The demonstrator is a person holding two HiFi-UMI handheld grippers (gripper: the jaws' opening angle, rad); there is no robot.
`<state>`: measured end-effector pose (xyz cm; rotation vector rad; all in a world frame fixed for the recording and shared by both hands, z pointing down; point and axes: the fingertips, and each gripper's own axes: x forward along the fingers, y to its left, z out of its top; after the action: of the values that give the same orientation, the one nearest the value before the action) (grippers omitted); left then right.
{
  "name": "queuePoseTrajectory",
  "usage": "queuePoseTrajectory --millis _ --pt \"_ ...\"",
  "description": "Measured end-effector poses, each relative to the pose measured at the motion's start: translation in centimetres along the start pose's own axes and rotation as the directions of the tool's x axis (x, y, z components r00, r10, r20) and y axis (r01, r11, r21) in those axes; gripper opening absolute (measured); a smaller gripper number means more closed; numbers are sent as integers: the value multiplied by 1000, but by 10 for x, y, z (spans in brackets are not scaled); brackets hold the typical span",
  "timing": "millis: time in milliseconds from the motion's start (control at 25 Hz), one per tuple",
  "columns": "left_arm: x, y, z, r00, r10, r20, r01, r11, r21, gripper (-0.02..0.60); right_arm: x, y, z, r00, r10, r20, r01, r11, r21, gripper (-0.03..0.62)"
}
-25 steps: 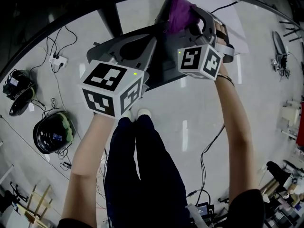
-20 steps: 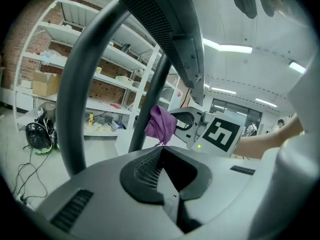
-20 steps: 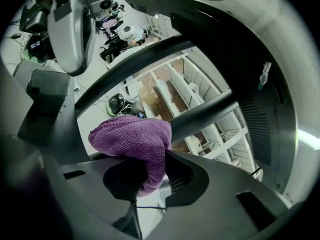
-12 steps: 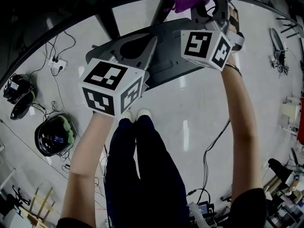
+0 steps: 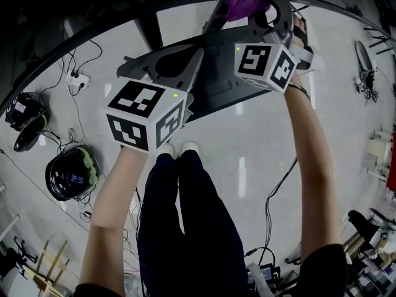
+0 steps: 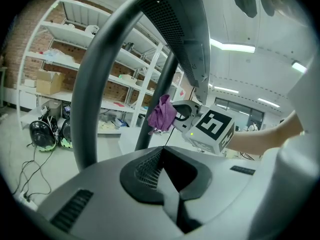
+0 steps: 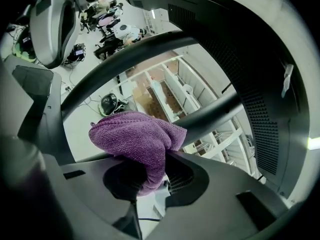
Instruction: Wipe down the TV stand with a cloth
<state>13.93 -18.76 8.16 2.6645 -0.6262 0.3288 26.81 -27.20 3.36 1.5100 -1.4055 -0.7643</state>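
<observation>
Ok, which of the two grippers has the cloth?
The right gripper, shut on the purple cloth; the left gripper's jaws are together with nothing between them.

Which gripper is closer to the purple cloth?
Right. The right hand-held gripper is shut on the purple cloth. The left hand-held gripper is apart from it, off to the left, jaws together and empty.

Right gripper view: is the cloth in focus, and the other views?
Right gripper view: cloth sharp, weave visible, bars bowed by the lens. Left gripper view: ceiling lights glare, cloth small yet clear. Head view: dark corners, light streaks on the floor.
</observation>
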Motion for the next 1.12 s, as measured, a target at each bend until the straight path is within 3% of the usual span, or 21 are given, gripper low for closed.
queuePoseTrajectory --millis 480,1120 --pt "8 2 -19 1000 -2 -26 1 1000 -25 6 11 60 -30 994 100 -36 -100 995 -8 98" --pt "12 13 -28 999 17 -31 -18 999 -50 6 34 145 -76 956 258 -138 -266 963 -45 98"
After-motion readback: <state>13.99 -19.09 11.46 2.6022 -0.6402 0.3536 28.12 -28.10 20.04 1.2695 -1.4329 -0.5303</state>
